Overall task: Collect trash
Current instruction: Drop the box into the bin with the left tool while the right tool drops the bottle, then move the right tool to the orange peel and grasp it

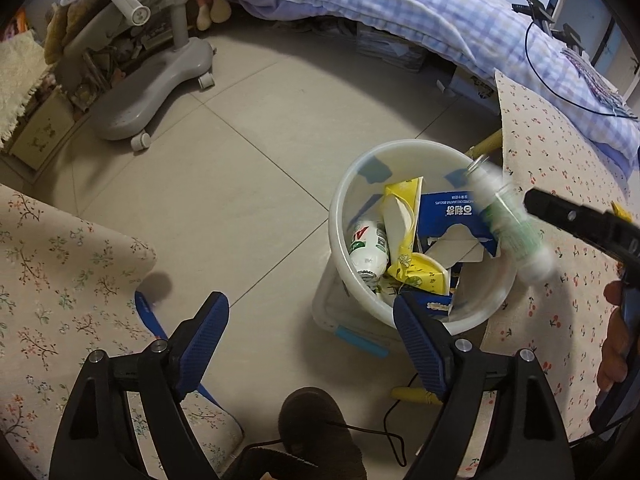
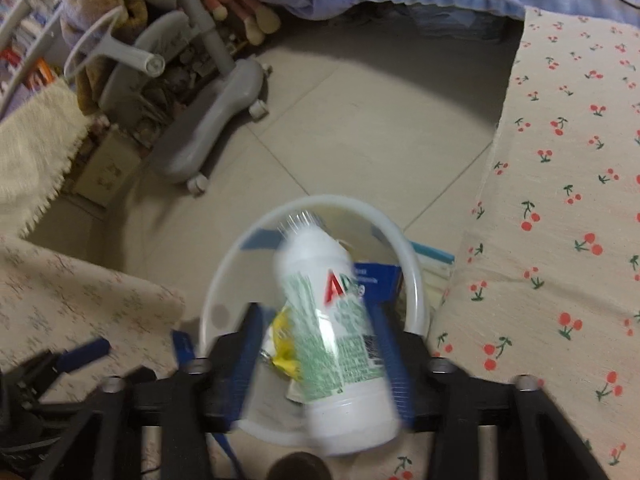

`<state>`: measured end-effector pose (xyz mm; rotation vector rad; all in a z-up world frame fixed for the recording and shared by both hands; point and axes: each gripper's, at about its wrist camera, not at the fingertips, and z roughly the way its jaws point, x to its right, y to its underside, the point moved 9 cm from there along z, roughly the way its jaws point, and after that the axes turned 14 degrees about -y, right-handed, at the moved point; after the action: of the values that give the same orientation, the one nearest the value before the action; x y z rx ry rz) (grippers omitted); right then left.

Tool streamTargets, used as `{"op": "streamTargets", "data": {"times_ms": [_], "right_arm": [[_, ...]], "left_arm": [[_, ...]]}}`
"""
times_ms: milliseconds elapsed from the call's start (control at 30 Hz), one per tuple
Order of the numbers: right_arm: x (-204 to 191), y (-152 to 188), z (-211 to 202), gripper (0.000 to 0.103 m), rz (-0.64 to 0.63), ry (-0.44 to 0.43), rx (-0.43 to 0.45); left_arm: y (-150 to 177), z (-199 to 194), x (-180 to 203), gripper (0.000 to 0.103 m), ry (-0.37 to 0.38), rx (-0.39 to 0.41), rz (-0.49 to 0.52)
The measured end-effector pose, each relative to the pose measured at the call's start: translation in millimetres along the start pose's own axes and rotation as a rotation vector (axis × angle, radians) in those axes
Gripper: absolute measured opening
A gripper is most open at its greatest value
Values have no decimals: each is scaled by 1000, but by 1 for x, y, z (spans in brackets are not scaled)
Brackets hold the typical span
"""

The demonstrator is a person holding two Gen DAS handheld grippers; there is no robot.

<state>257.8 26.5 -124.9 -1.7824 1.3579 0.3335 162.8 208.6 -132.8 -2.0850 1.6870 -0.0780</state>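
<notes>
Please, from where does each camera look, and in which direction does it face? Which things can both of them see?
Left wrist: sits on the left gripper, looks down at the floor and the bin; its own open fingers, a hand and the right gripper show.
Right wrist: sits on the right gripper, looks down over the bin; its fingers flank a blurred bottle.
Shared: bin, bottle, grey chair base, bed.
</notes>
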Motion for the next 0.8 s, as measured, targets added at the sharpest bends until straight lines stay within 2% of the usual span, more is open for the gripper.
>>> {"op": "streamTargets", "data": {"times_ms": [100, 400, 533, 767, 800], "right_arm": [[-1, -1, -9, 60, -15, 17, 11], [8, 10, -50, 63, -101, 164, 1], [25, 17, -81, 69, -100, 231, 10], [67, 25, -148, 74, -52, 344, 42], [74, 26, -157, 74, -43, 363, 46]], "left_arm": [[-1, -5, 2, 86, 3, 13, 1], [-2, -21, 22, 86, 30, 35, 29], [-2, -28, 42, 86, 60, 33, 55], [-4, -44, 81, 87, 97, 44, 100], [-3, -46, 89, 91, 103, 44, 112]]}}
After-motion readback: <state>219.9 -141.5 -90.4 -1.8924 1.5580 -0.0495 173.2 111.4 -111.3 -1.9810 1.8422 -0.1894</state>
